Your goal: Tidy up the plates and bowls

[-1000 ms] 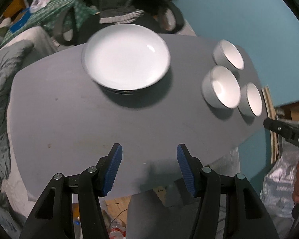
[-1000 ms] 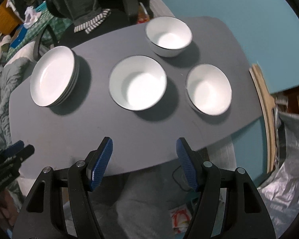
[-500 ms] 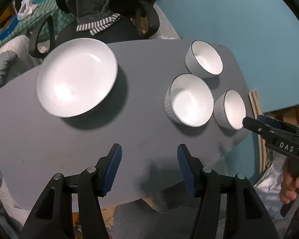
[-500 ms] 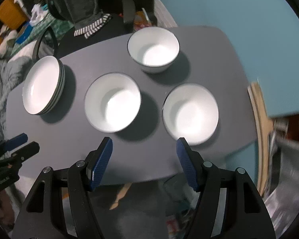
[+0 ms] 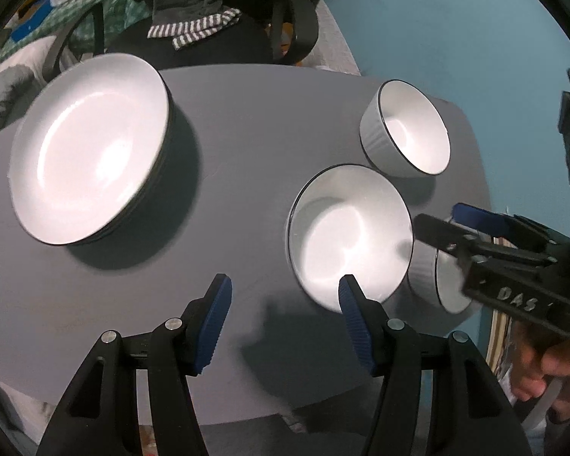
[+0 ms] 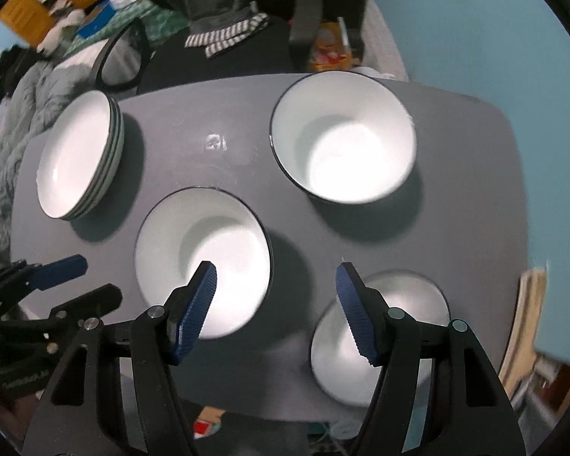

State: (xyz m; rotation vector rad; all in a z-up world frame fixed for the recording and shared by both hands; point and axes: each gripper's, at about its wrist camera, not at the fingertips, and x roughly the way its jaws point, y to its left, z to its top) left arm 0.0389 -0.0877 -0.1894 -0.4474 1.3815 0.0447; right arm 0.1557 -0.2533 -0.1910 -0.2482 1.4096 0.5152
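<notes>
A stack of white plates (image 5: 91,152) sits at the left of the grey table (image 5: 247,121); it also shows in the right wrist view (image 6: 78,155). Three white bowls stand to the right: a far bowl (image 6: 342,136), a middle bowl (image 6: 203,258) and a near bowl (image 6: 383,334). My left gripper (image 5: 285,319) is open and empty, just left of the middle bowl (image 5: 349,235). My right gripper (image 6: 275,304) is open and empty, hovering between the middle and near bowls. In the left wrist view it partly hides the near bowl (image 5: 448,285).
An office chair with a dark striped garment (image 6: 224,38) stands behind the table. A teal wall (image 5: 456,30) lies to the right. Bedding (image 6: 15,114) is at the left. The table's near edge is right below both grippers.
Both grippers have moved forward and down over the table, closer to the bowls. The right gripper now reaches between the middle and near bowls. Jaws stay open.
</notes>
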